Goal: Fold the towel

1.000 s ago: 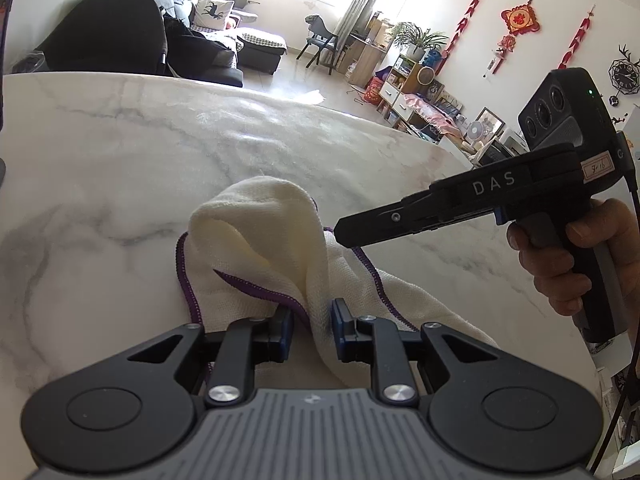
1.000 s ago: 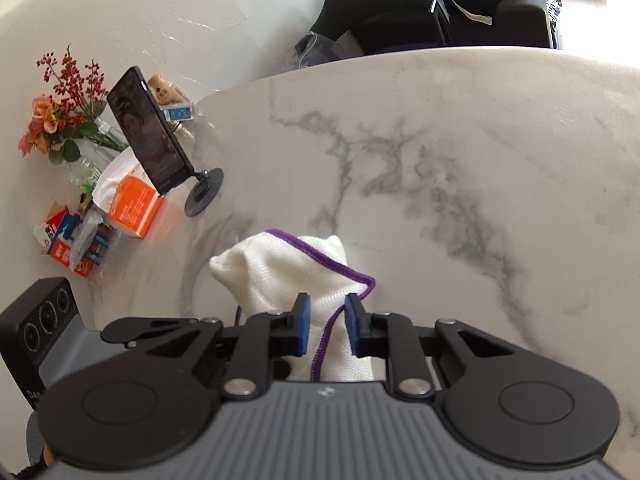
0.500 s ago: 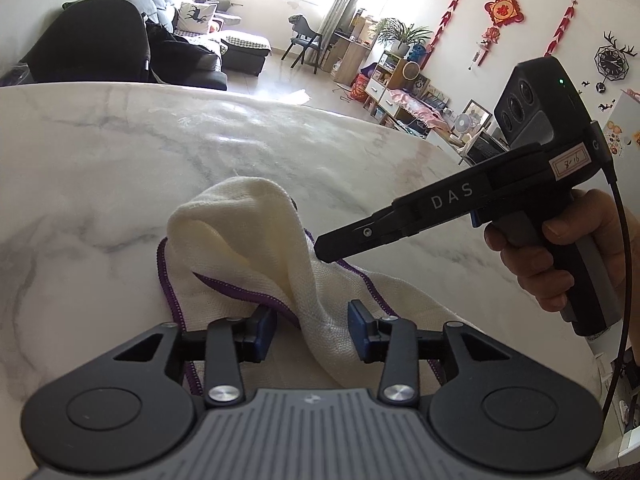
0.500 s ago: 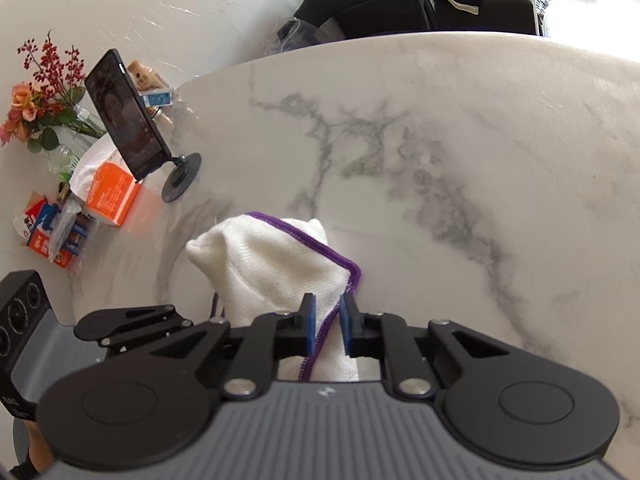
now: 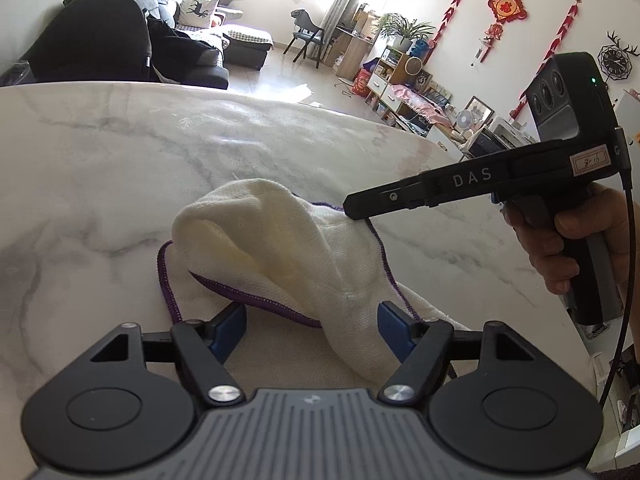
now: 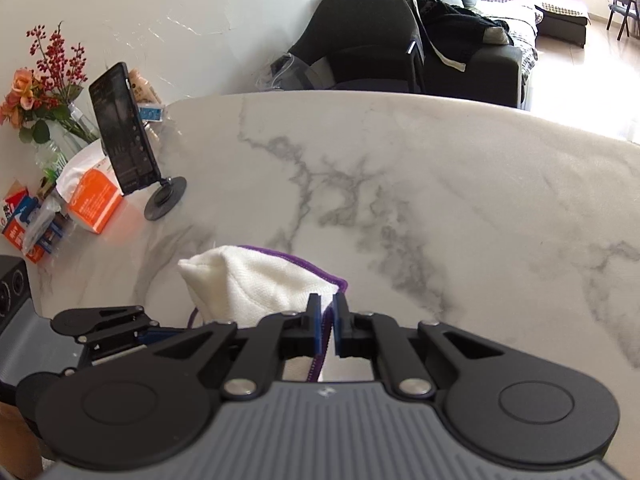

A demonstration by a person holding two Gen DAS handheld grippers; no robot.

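Observation:
A cream towel [image 5: 280, 248] with purple edging lies bunched on the white marble table [image 5: 100, 168]. My left gripper [image 5: 312, 326] is open wide, its blue pads on either side of a fold of the towel without pinching it. In the right wrist view the towel [image 6: 260, 284] rises as a hump, and my right gripper [image 6: 326, 320] is shut on its purple-edged corner. The left wrist view also shows the right gripper [image 5: 354, 206], held by a hand [image 5: 568, 240], with its tips on the towel's far right edge.
At the table's far left stand a phone on a round stand [image 6: 124, 148], an orange tissue box [image 6: 94, 200], small packets [image 6: 24, 228] and a vase of flowers [image 6: 44, 92]. A black chair [image 6: 360, 36] and sofa sit beyond the table's far edge.
My left gripper went from nearly shut on a towel fold to wide open. My right gripper closed on the towel's purple-edged corner.

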